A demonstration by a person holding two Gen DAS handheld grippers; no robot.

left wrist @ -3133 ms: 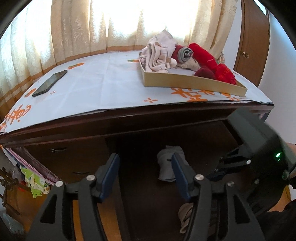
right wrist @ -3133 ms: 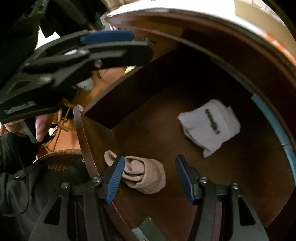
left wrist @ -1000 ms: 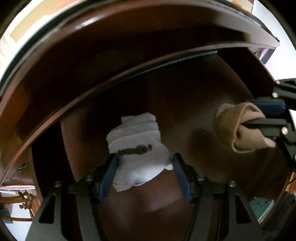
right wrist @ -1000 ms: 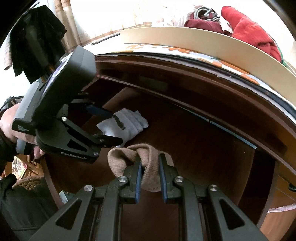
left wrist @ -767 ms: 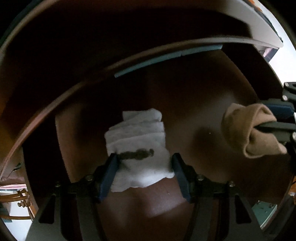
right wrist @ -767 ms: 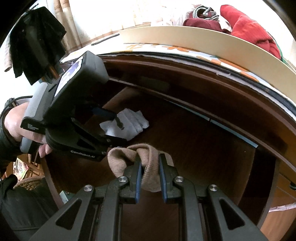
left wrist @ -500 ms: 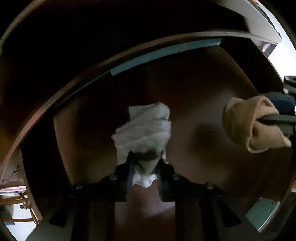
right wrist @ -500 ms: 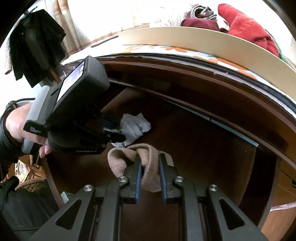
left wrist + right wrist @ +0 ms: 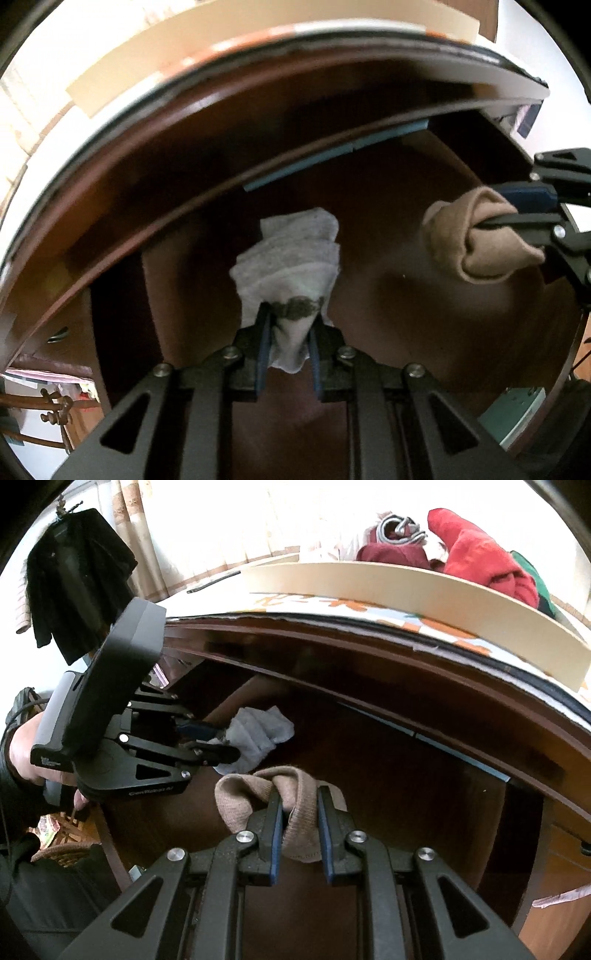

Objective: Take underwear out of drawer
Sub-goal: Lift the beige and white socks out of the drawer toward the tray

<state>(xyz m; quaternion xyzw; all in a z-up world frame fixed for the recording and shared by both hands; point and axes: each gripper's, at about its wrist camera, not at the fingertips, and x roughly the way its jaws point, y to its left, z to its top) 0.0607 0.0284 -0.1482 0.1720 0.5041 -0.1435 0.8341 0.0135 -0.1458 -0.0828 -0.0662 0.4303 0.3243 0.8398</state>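
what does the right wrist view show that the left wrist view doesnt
Only the right wrist view: the red clothes piled in the tray, a black garment hanging by the curtain, and the person's hand.

Only the left wrist view: a basket beside the dresser.

Both: the open drawer, the left gripper pinching the white item, the right gripper pinching the tan item.

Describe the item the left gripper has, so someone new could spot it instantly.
Look inside the open dark wooden drawer under the cloth-covered dresser top. Two bundles hang above its floor, each pinched in a gripper. The left gripper holds the white folded bundle, which has a dark stripe by the pads; the tan knit bundle in the right gripper is plain.
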